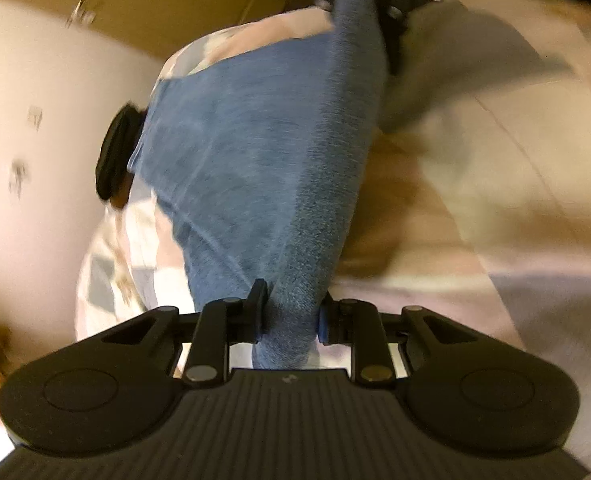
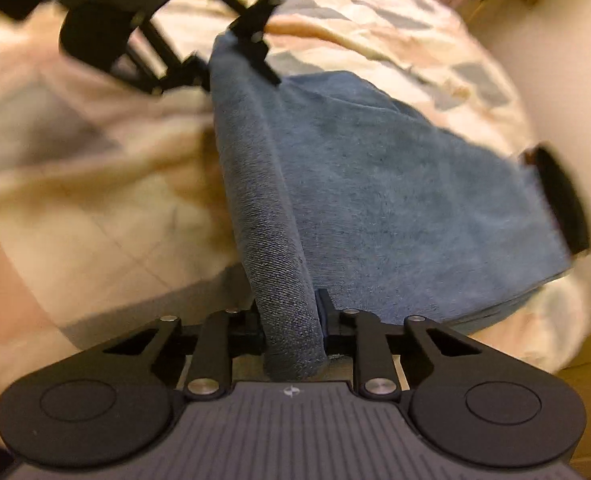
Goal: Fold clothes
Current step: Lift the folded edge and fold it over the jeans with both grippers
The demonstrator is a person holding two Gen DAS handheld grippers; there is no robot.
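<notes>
A blue terry cloth (image 1: pixel 255 160) hangs stretched between both grippers over a patchwork bed cover. My left gripper (image 1: pixel 291 314) is shut on one bunched end of its folded edge. In the right wrist view the same blue cloth (image 2: pixel 395 200) spreads to the right, and my right gripper (image 2: pixel 291 320) is shut on the other end of the rolled edge. Each camera sees the opposite gripper at the top: the right gripper (image 1: pixel 391 4) in the left wrist view, the left gripper (image 2: pixel 239 56) in the right wrist view. The cloth's free part drapes down onto the bed.
The bed cover (image 1: pixel 515 160) has pink, cream and grey squares. A black round object (image 1: pixel 115 156) sits at the cloth's far edge, also seen as the black object (image 2: pixel 563 200). A pale wall (image 1: pixel 27 100) and a wooden floor (image 1: pixel 155 4) lie beyond the bed.
</notes>
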